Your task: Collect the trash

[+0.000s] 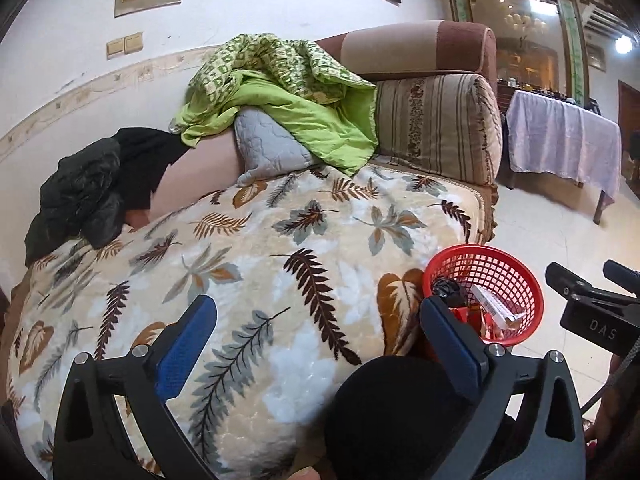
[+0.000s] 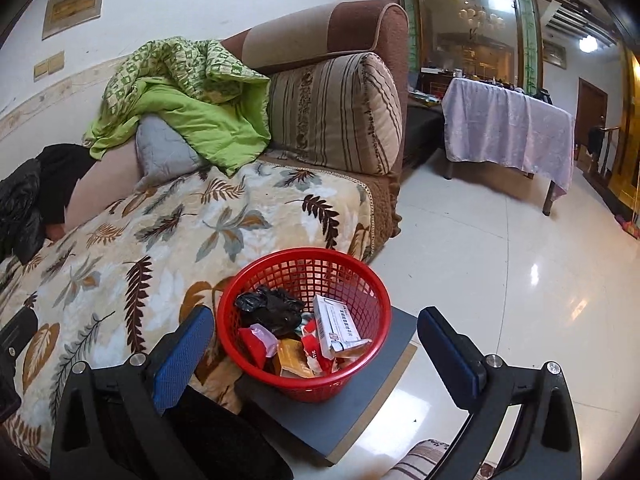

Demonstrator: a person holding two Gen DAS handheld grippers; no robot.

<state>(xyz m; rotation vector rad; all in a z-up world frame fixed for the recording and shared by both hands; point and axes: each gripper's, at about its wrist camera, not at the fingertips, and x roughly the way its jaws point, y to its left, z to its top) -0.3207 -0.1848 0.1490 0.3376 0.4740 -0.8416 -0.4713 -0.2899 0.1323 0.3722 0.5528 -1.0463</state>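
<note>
A red mesh basket [image 2: 312,388] stands on a grey board [image 2: 360,408] beside the sofa. Inside it lie a crumpled black plastic bag [image 2: 272,308], a white carton [image 2: 336,328], red wrappers [image 2: 254,346] and an orange packet [image 2: 292,358]. My right gripper [image 2: 318,328] hovers just short of the basket, its blue pads spread wide and empty. My left gripper [image 1: 320,320] is open over the leaf-print blanket [image 1: 260,248], nothing between its fingers. The basket's rim [image 1: 524,280] shows past its right finger [image 1: 448,328]. The black body of the right gripper [image 1: 592,312] juts in at that view's right edge.
A green quilt [image 1: 280,92], a grey pillow [image 1: 268,148] and a black jacket [image 1: 80,192] lie at the sofa's back. A striped cushion [image 2: 336,116] leans on the armrest. A table under a lilac cloth [image 2: 508,124] stands on the glossy tiled floor [image 2: 520,280]. A dark-clothed knee [image 1: 400,408] sits low.
</note>
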